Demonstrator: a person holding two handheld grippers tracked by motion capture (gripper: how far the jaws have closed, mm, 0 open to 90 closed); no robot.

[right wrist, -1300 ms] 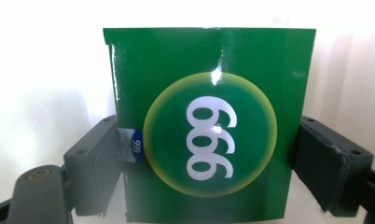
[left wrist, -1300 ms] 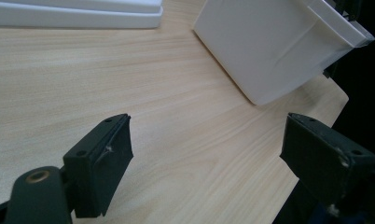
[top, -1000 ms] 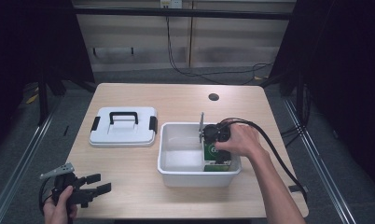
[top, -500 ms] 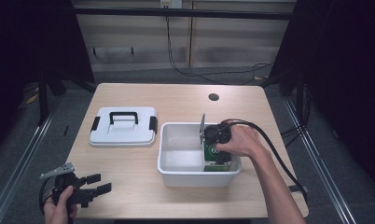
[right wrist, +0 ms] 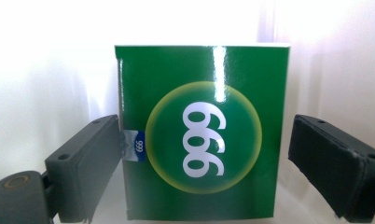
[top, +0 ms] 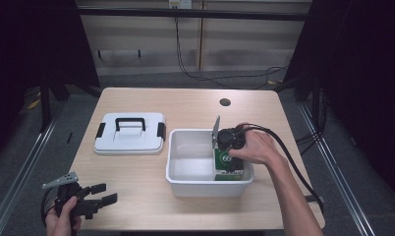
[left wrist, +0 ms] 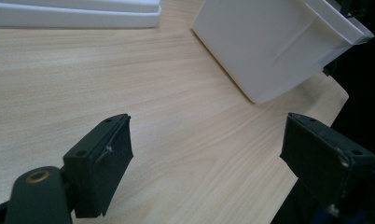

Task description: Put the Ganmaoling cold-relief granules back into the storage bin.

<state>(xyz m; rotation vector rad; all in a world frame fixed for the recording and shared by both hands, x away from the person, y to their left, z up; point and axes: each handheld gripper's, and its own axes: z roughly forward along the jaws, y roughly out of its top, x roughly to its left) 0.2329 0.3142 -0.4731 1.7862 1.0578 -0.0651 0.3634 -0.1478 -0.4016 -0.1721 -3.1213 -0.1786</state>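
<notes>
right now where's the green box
In the high view the green box stands in the front right corner of the white bin, under the right gripper, whose jaws flank it.

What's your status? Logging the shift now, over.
Right gripper open, jaws flanking green box inside white bin. Left gripper open, idle over table. Nothing in the way.

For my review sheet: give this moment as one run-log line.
right gripper: open, jaws either side of green box | box: inside white bin | left gripper: open, idle over table | lid: off, left of bin
</notes>
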